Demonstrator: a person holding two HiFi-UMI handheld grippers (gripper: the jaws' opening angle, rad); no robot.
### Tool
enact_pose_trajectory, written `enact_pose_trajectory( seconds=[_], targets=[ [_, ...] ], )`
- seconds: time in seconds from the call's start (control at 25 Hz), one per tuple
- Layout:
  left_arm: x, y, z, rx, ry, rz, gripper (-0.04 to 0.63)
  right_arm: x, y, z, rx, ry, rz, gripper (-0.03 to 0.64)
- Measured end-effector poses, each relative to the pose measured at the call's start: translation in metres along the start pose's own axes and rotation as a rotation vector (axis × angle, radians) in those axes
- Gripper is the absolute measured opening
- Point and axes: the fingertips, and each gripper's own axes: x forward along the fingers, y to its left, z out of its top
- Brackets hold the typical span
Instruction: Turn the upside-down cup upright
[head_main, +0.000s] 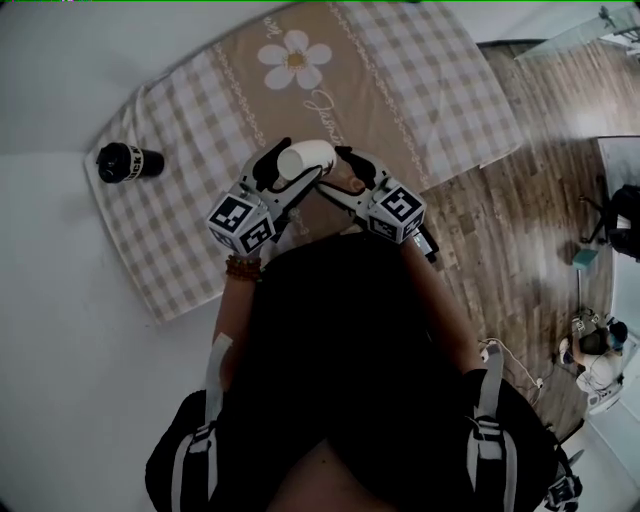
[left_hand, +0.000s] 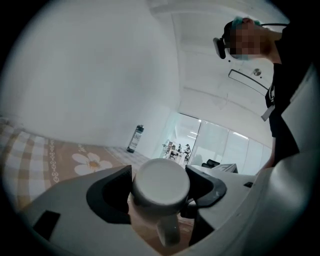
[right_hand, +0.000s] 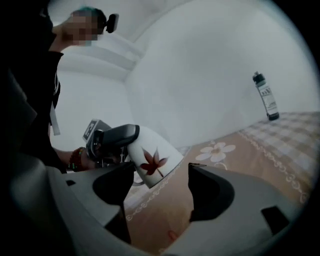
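Between the fingers (left_hand: 111, 195) of the left gripper (head_main: 294, 168) sat the white cup (left_hand: 161, 186), pinched tight and tipped sideways, up off the checked cloth (head_main: 190, 230). The right gripper (right_hand: 161, 175) had its fingers spread wide just beside it. A black bottle (head_main: 128, 161) stood well apart.

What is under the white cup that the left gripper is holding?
Only the checked cloth; the cup, held in the left gripper, does not touch it. From above, the cup covers the patch right below.
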Motion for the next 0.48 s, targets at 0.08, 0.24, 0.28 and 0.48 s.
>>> enact_pose_trajectory(
  seconds=[0.08,0.24,0.28,0.48],
  targets=[
    [-0.004,0.000,0.002,0.020,0.005,0.012,0.348,0.001,0.005,-0.006,0.038,0.008,0.055,0.336],
    [-0.002,-0.004,0.000,0.036,0.019,-0.007,0.348,-0.007,0.012,-0.008,0.036,0.014,0.152,0.205],
    [-0.002,-0.005,-0.001,0.037,0.022,-0.012,0.348,-0.008,0.011,-0.007,0.035,0.011,0.163,0.200],
    [-0.005,-0.010,-0.006,0.055,0.031,-0.025,0.348,-0.017,0.006,0.003,0.051,-0.001,0.208,0.189]
  ],
)
